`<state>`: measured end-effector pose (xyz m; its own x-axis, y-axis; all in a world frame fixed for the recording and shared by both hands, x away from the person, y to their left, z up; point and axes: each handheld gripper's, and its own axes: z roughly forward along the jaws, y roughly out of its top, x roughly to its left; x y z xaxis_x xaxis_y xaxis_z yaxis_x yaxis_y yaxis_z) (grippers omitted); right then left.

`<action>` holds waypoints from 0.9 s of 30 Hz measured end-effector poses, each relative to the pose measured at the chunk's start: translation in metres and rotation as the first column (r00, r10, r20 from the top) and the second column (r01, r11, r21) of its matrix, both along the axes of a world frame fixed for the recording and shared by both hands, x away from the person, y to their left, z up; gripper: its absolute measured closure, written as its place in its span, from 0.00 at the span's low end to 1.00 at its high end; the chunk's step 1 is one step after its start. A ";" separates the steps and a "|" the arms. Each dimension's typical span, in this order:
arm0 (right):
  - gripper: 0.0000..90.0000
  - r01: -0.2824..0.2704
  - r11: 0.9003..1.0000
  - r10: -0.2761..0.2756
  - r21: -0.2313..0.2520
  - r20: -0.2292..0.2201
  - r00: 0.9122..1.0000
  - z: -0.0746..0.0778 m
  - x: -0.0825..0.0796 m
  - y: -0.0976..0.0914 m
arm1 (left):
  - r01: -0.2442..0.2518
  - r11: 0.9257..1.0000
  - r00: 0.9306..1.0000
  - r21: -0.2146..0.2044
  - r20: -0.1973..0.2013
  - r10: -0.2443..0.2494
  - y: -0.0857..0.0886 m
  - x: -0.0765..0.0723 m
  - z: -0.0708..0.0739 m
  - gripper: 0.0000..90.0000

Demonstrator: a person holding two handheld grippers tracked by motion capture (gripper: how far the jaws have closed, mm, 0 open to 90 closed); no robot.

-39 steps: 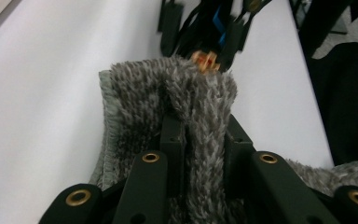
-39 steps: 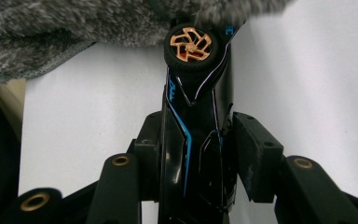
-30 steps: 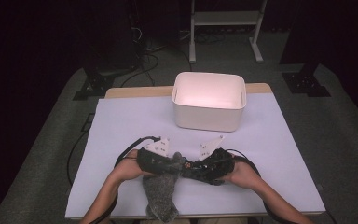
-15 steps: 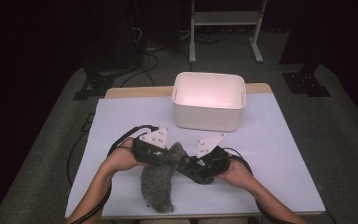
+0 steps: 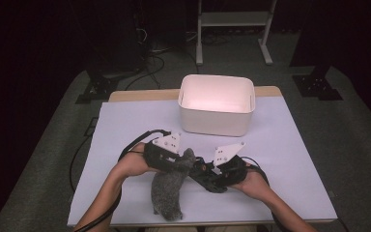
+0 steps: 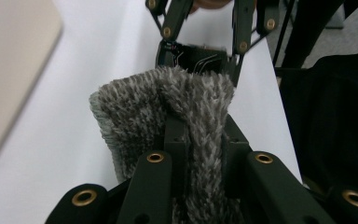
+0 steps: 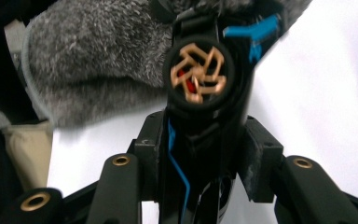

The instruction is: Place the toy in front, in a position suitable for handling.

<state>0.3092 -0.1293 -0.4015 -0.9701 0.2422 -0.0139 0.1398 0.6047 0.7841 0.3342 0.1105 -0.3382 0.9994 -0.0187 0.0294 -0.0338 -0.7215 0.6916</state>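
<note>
At the frame's lower centre, the left gripper (image 5: 178,163) fingers pinch a grey fuzzy cloth (image 5: 166,193), the right gripper (image 5: 204,173) fingers clamp a black tool (image 7: 200,93), behind them an empty white bin (image 5: 216,104).

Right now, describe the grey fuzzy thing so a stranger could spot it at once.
Start at the white bin at the far side of the white table, then come toward the near edge. The grey fuzzy cloth hangs there, pinched at its top by the left hand-held gripper. It is the one soft, shaggy thing among hard black tools.
</note>
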 end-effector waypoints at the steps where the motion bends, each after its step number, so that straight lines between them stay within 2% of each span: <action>1: 0.62 -0.004 1.000 0.004 0.019 -0.001 1.000 0.001 0.001 0.002 | 0.000 1.000 1.000 -0.003 0.009 0.000 0.001 -0.001 0.005 0.86; 3: 0.62 -0.016 0.998 0.017 0.054 -0.011 1.000 0.004 0.003 0.008 | 0.002 1.000 1.000 0.004 0.025 -0.002 0.003 -0.004 0.016 0.86; 5: 0.62 -0.025 0.998 0.026 0.063 -0.007 1.000 0.005 0.004 0.013 | 0.005 1.000 0.999 0.022 0.033 -0.006 0.003 -0.005 0.019 0.86; 8: 0.62 -0.034 0.998 0.035 0.053 -0.006 0.999 0.005 0.005 0.016 | 0.004 0.999 0.999 0.041 0.043 -0.006 0.003 -0.005 0.017 0.86; 12: 0.62 -0.015 0.998 0.016 0.053 -0.020 1.000 0.004 0.004 0.007 | -0.004 1.000 1.000 0.031 0.022 0.003 0.003 -0.004 0.009 0.84; 15: 0.62 -0.012 0.999 0.012 0.039 -0.013 1.000 0.006 0.000 0.003 | -0.002 0.998 1.000 0.062 0.032 0.000 0.003 -0.005 0.008 0.84; 17: 0.62 -0.012 0.999 0.013 0.035 -0.008 1.000 0.007 -0.001 0.002 | -0.006 0.998 1.000 0.066 0.027 0.004 0.003 -0.005 0.008 0.84; 22: 0.62 -0.006 1.000 0.006 0.030 -0.001 1.000 0.007 -0.004 0.001 | 0.017 0.999 0.999 0.051 0.030 -0.019 -0.003 -0.007 0.011 0.86; 24: 0.62 -0.012 1.000 0.012 0.024 0.013 1.000 0.008 -0.005 0.003 | 0.029 0.997 0.999 0.067 0.042 -0.031 -0.009 -0.009 0.017 0.86; 27: 0.62 -0.012 1.000 0.012 0.025 0.018 1.000 0.008 -0.006 0.003 | 0.060 0.997 0.997 0.047 0.046 -0.062 -0.018 -0.012 0.026 0.86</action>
